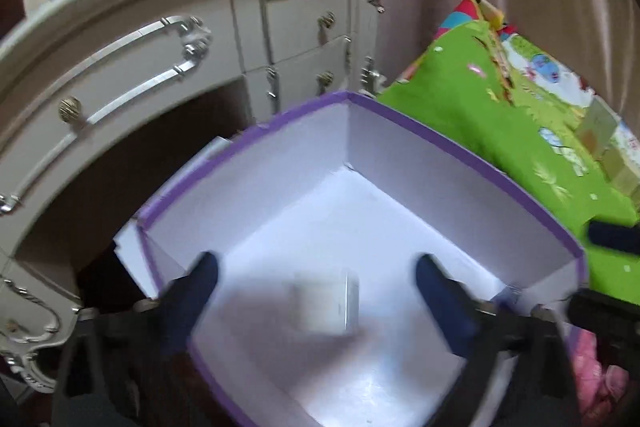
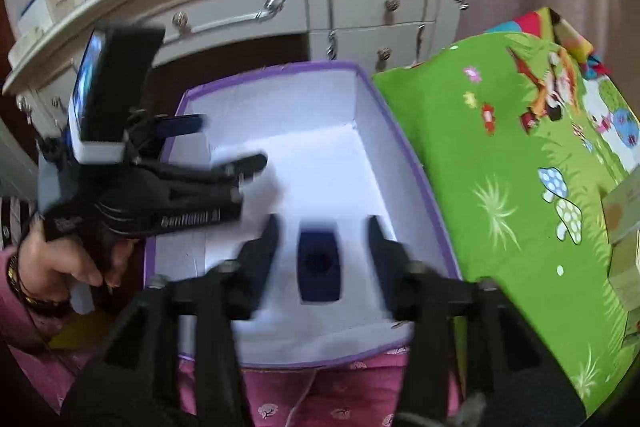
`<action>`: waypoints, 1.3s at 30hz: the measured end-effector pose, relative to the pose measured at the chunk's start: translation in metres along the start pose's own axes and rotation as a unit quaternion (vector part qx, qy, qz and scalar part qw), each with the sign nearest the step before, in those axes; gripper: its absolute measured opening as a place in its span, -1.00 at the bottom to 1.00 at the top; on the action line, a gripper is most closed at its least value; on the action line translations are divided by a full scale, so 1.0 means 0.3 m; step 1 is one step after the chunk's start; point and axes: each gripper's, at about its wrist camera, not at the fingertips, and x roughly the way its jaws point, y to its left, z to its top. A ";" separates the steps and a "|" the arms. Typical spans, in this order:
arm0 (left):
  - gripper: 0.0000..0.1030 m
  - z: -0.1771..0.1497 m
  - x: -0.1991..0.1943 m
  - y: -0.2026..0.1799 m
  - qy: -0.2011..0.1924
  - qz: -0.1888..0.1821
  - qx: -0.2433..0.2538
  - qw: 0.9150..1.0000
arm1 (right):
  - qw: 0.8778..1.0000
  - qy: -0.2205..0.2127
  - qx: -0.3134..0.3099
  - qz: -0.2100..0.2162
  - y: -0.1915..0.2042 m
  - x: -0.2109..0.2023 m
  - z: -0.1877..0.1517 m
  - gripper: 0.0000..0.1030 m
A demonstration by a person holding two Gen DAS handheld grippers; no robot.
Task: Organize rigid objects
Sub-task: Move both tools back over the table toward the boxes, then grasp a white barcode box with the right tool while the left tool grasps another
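A purple-rimmed box with a white inside (image 1: 460, 167) (image 2: 404, 147) sits on the floor. In the left wrist view my left gripper (image 1: 316, 271) is open above the box, and a blurred white block (image 1: 326, 305) shows between the fingers, apart from both, over the box floor. In the right wrist view my right gripper (image 2: 322, 239) is open over the box's near part, and a dark blue rectangular object (image 2: 320, 267) lies on the box floor between the fingers, touching neither. The left gripper (image 2: 224, 151) shows there over the box's left side.
A cream dresser with drawers and metal knobs (image 1: 132, 75) (image 2: 280, 7) stands behind the box. A green cartoon-print mat (image 1: 500, 115) (image 2: 520, 167) lies to the right, with small boxes (image 2: 624, 251) on its far right edge. Pink patterned fabric (image 2: 340, 395) lies in front of the box.
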 end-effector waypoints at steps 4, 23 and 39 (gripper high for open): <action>1.00 0.010 -0.025 -0.027 -0.011 0.005 0.020 1.000 | 0.999 -0.036 0.034 -0.008 -0.070 -0.090 -0.012 0.34; 1.00 0.010 -0.127 -0.738 0.053 -0.322 0.188 0.927 | 0.887 -0.011 0.365 -0.284 -0.854 -0.627 -0.811 0.63; 1.00 -0.069 -0.082 -1.262 0.112 -0.340 0.275 0.892 | 0.942 0.028 0.243 -0.232 -1.322 -0.618 -0.903 0.23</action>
